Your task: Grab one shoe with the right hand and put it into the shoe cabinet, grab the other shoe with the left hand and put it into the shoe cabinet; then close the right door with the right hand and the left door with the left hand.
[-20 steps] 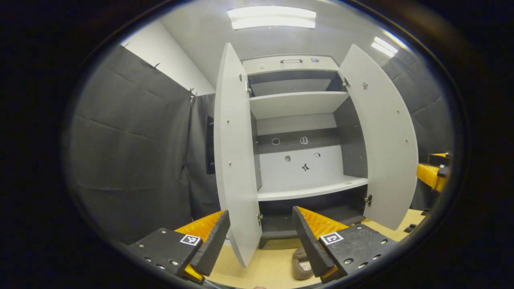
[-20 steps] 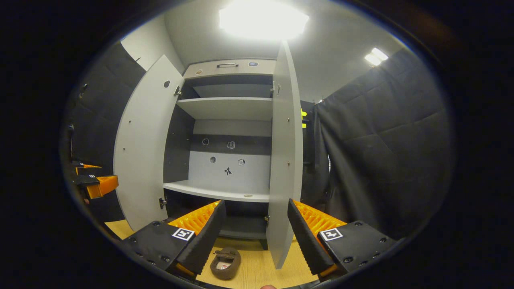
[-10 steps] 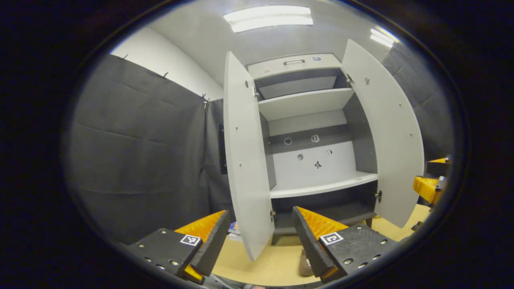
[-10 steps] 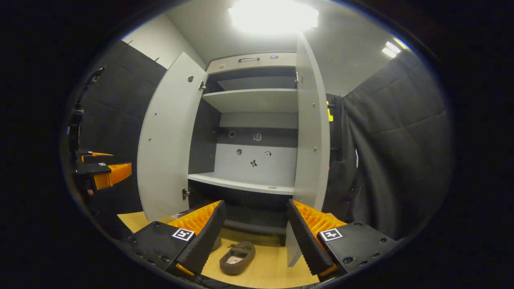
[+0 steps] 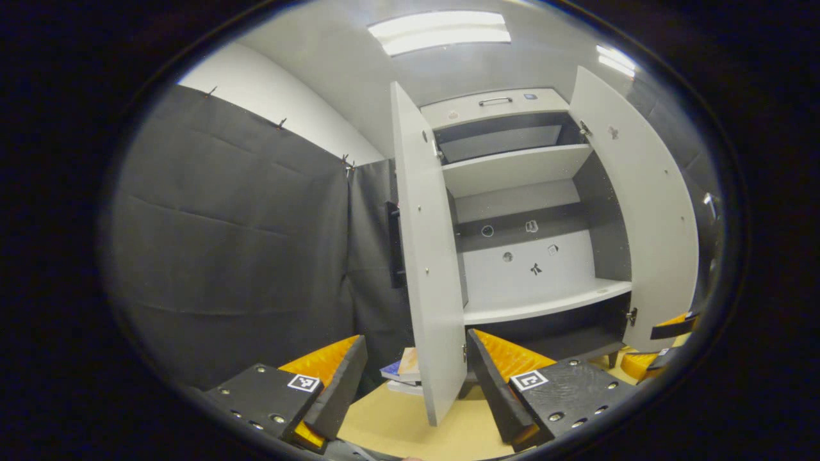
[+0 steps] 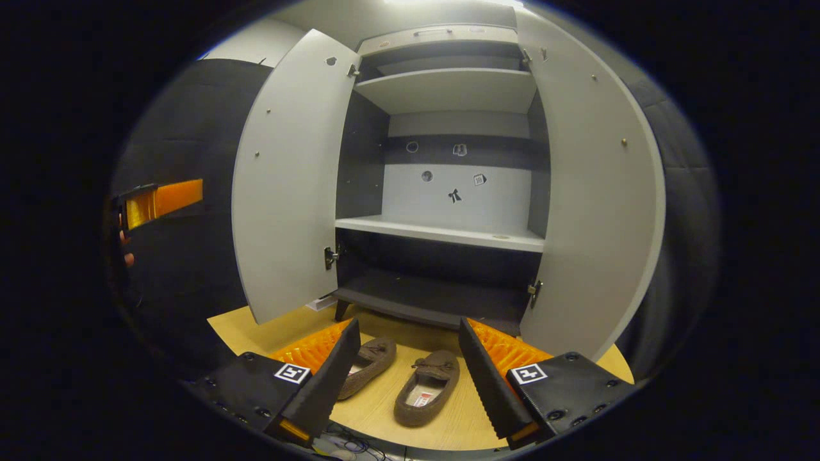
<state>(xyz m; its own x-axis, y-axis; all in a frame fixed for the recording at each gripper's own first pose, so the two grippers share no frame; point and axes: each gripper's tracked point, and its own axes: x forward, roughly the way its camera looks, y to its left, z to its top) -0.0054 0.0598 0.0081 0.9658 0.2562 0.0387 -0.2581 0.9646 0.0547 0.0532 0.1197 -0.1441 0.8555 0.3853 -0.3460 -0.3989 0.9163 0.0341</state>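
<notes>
We've swung the right gripper (image 6: 403, 378) down and centre: both shoes now lie on the floor between its wide-open, empty jaws, right shoe (image 6: 428, 396) nearest, left shoe (image 6: 368, 365) beside it. Left gripper (image 5: 416, 384) veered left, jaws open too. Shoe cabinet (image 6: 448, 89) doors open; grab is next.

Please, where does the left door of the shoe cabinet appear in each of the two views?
Left gripper view: the left door stands open, nearly edge-on, at centre, reaching down between the gripper's fingers.
Right gripper view: it stands open, broadside, left of centre.
Shared landmark: the bow-shaped sticker on the cabinet's back wall.
</notes>
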